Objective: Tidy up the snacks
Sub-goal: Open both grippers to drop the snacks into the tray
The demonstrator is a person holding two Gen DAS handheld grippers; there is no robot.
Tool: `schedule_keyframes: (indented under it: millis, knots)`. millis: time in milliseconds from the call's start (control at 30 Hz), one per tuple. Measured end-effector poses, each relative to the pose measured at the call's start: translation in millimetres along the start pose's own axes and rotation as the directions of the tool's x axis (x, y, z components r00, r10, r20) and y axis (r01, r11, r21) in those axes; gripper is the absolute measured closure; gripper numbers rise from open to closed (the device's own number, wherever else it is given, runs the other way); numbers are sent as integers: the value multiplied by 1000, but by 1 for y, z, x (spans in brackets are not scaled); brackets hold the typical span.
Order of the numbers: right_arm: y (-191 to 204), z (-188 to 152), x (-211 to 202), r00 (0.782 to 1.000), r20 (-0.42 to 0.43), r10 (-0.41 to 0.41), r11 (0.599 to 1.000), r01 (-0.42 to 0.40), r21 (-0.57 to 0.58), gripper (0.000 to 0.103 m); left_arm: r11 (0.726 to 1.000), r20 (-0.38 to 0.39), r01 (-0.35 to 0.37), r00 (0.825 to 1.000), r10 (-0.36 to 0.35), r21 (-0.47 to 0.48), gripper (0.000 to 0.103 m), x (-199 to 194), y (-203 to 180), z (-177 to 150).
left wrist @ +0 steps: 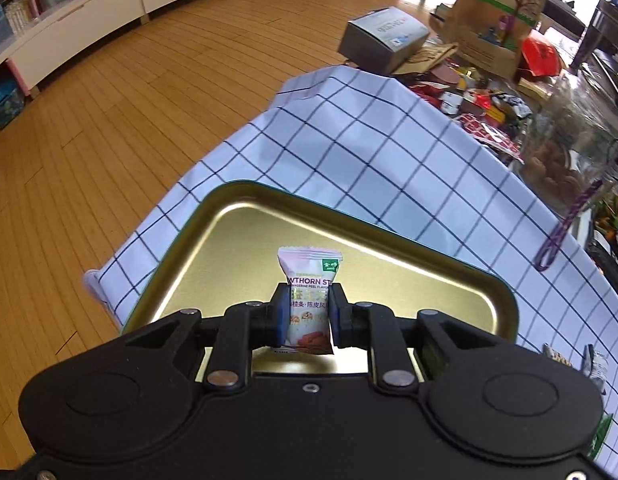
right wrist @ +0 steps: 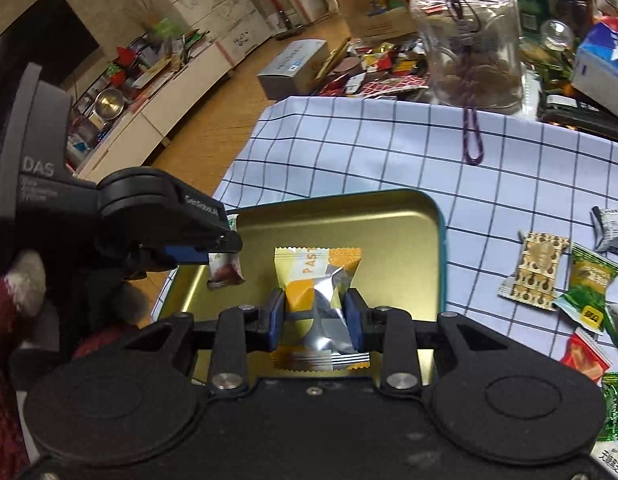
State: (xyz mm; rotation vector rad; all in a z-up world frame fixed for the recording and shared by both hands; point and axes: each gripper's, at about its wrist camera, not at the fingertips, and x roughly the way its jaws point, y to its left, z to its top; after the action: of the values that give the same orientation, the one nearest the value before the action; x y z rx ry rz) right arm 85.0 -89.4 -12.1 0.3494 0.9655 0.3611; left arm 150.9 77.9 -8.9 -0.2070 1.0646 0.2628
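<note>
My left gripper (left wrist: 309, 314) is shut on a small pink-and-white hawthorn snack packet (left wrist: 310, 300), held upright above the gold tray (left wrist: 245, 236). In the right wrist view that same left gripper (right wrist: 225, 258) comes in from the left over the tray (right wrist: 397, 220), the packet (right wrist: 225, 270) hanging between its blue pads. My right gripper (right wrist: 315, 314) is shut on an orange, white and silver pastry packet (right wrist: 317, 300), also above the tray. The tray's bottom shows bare where I can see it.
The tray sits on a blue-checked white cloth (right wrist: 389, 152). Several loose snack packets (right wrist: 537, 268) lie on the cloth to the right. A glass jar (right wrist: 473, 40) with a purple cord stands behind, amid clutter. The wooden floor (left wrist: 129, 120) lies beyond the table's left edge.
</note>
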Motion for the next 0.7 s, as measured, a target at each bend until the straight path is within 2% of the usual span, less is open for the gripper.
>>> schedule_keyframes:
  millis: [267, 467, 700]
  knots:
    - [1, 4, 3, 999, -4, 45, 999, -45, 22, 66, 1000, 9, -10, 1000, 10, -25, 72, 0, 8, 3]
    - [-2, 4, 4, 1000, -12, 7, 1000, -6, 30, 65, 1000, 9, -24, 1000, 24, -15, 69, 1, 7, 3]
    - [-3, 3, 2, 1000, -8, -20, 999, 20, 29, 65, 1000, -26, 13, 1000, -14, -14, 69, 3, 2, 1]
